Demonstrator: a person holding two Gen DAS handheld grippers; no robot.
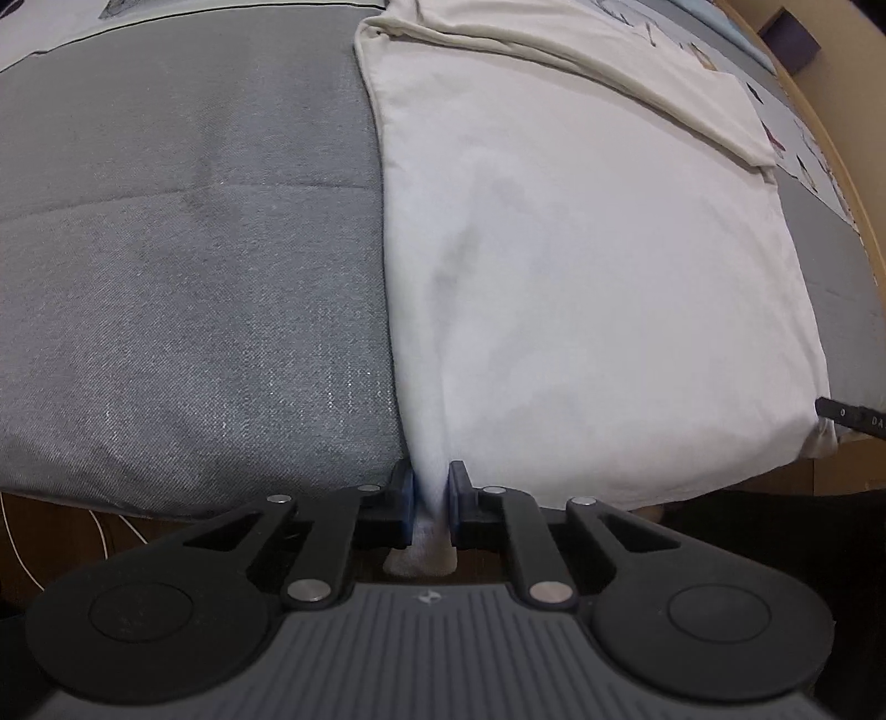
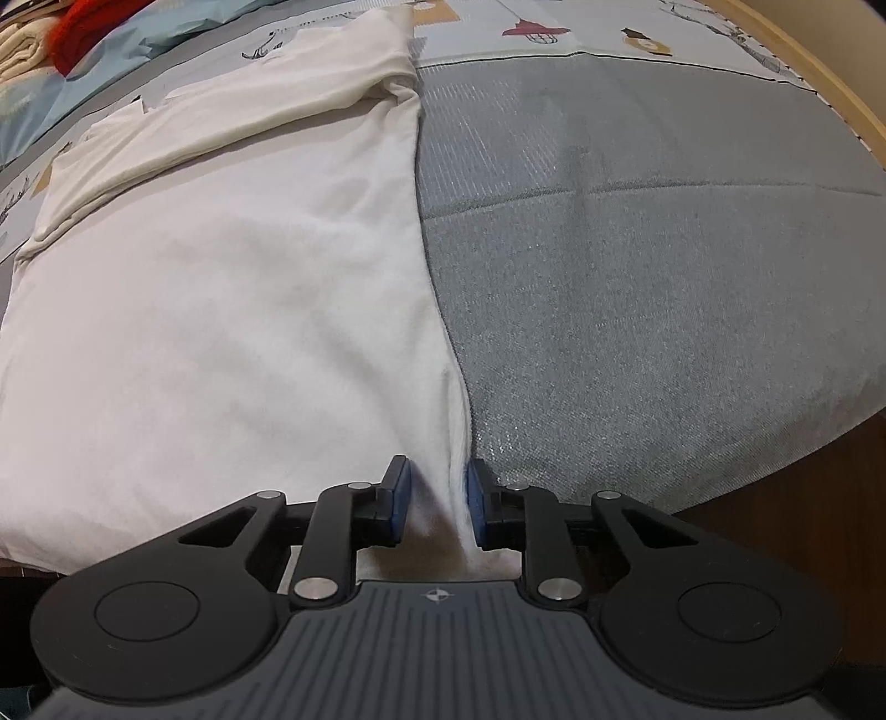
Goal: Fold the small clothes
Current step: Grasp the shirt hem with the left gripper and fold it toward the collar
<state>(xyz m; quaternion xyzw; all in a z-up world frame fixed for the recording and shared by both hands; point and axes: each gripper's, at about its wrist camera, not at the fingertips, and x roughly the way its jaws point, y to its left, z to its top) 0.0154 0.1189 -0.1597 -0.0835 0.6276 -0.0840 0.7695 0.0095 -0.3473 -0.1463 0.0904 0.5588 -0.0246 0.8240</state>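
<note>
A white T-shirt (image 1: 581, 266) lies flat on a grey bed cover (image 1: 183, 277), with a sleeve folded over its far part. My left gripper (image 1: 431, 498) is shut on the shirt's near left bottom corner at the bed's front edge. The shirt also shows in the right wrist view (image 2: 221, 288). My right gripper (image 2: 438, 498) has its jaws closed around the near right bottom corner, with cloth bunched between the blue pads. A tip of the right gripper (image 1: 853, 415) shows at the right edge of the left wrist view.
The grey cover (image 2: 637, 288) extends to the right of the shirt. A patterned sheet (image 2: 554, 27) lies at the far end. Folded cream and red clothes (image 2: 50, 33) sit at the far left. A wooden bed frame (image 1: 853, 166) runs along the right.
</note>
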